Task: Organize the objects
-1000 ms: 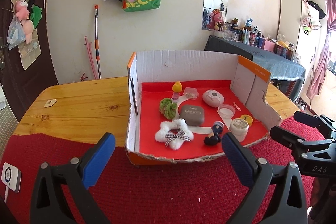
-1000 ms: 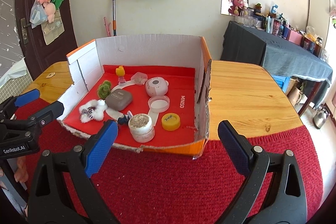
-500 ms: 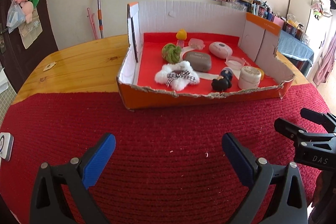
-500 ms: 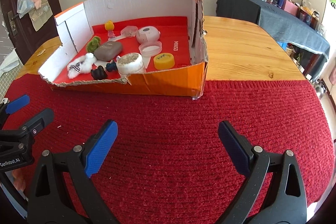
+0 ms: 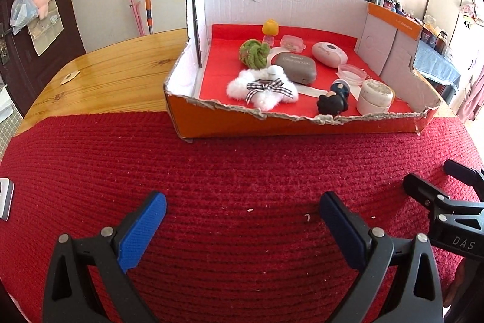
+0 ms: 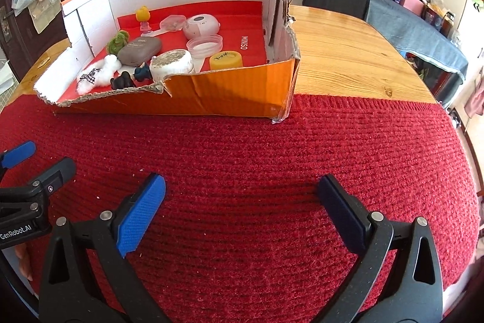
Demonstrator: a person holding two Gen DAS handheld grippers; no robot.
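Every small item sits inside the cardboard box (image 5: 302, 123); the red mat (image 5: 230, 171) lies bare. Left tongs (image 5: 242, 211) and right tongs (image 6: 242, 196) hover wide, empty.

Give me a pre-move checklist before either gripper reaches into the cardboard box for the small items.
1. Left gripper open and holding nothing: ok.
2. Right gripper open and holding nothing: ok.
3. Red mat between grippers and cardboard box free of obstacles: ok.
4. Torn front wall low enough to reach over: ok.
5. Items spaced for a clean grasp: not ok; white fluffy bow, grey case and black figure crowd together.
6. Where the items should go: cannot tell.
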